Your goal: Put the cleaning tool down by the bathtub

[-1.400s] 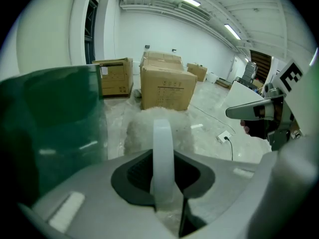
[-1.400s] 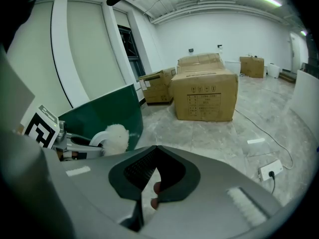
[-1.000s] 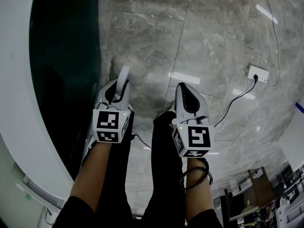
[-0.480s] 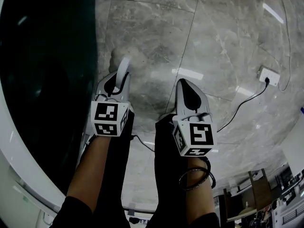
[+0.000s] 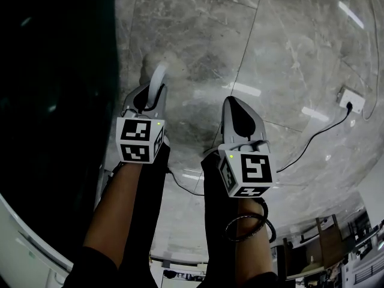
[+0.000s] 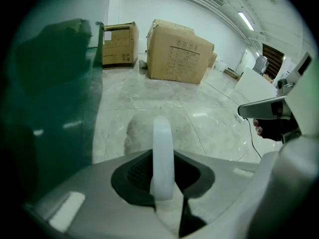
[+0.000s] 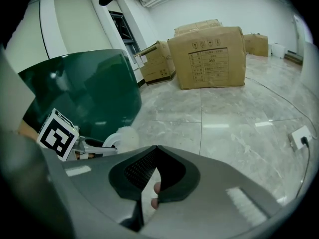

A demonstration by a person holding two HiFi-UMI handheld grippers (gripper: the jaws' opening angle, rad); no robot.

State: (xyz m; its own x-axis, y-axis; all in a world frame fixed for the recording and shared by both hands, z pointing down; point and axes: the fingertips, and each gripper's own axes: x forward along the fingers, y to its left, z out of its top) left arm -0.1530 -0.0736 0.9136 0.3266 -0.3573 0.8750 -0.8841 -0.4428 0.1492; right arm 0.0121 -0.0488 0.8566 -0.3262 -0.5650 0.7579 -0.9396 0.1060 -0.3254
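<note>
The cleaning tool has a white loop handle (image 5: pixel 158 80) (image 6: pixel 162 158) and a pale fluffy head (image 5: pixel 161 63) (image 6: pixel 141 132) that hangs just over the marble floor. My left gripper (image 5: pixel 149 102) (image 6: pixel 163 193) is shut on the handle. It hangs right next to the dark green bathtub (image 5: pixel 54 101) (image 6: pixel 47 108) (image 7: pixel 84 91), whose white rim (image 5: pixel 24 236) curves along the left. My right gripper (image 5: pixel 233 105) (image 7: pixel 153 153) is level with the left one, further right, shut with nothing in it. In the right gripper view the left gripper and the fluffy head (image 7: pixel 127 136) show at the left.
A white power strip (image 5: pixel 351 99) lies on the floor at the right, with a black cable (image 5: pixel 312 138) running to it. Cardboard boxes (image 6: pixel 179 51) (image 7: pixel 209 56) stand further off. The person's legs in dark trousers (image 5: pixel 216 221) are below the grippers.
The head view has slid toward the tub, which now fills more of the left. Both grippers keep nearly the same pose, and the tool stays in the left one.
</note>
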